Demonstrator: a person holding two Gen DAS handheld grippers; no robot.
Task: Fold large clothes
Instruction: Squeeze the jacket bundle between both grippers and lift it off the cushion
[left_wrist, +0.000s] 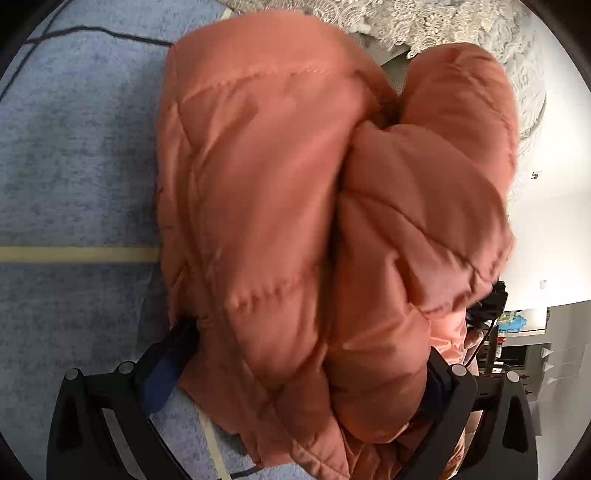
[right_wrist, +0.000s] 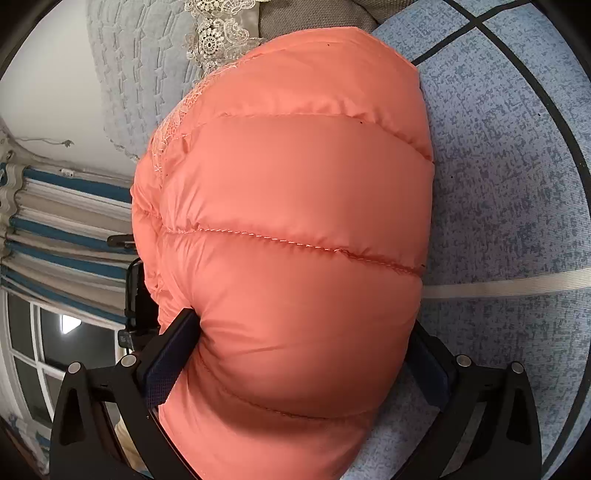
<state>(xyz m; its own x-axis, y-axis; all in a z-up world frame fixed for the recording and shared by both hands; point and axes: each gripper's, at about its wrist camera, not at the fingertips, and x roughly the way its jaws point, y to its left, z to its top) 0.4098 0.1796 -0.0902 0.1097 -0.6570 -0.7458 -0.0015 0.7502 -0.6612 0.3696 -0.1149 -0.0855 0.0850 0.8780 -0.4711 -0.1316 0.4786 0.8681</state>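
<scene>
An orange quilted puffer jacket (left_wrist: 280, 206) fills the left wrist view, bunched in thick folds over the blue carpet (left_wrist: 74, 155). My left gripper (left_wrist: 306, 358) is shut on a thick wad of it; both fingers press its sides. In the right wrist view the same jacket (right_wrist: 295, 229) bulges as smooth padded panels. My right gripper (right_wrist: 303, 354) is shut on the jacket's bulk, with the left finger (right_wrist: 166, 369) pressed into the fabric and the right finger (right_wrist: 432, 373) partly hidden behind it.
Blue carpet (right_wrist: 517, 184) with dark lines and a pale stripe (left_wrist: 74, 254) lies underneath. A sofa with a lace cover (left_wrist: 424, 22) and a grey-blue cushion (right_wrist: 140, 74) stands behind. Striped curtains and a window (right_wrist: 55, 277) show at the left.
</scene>
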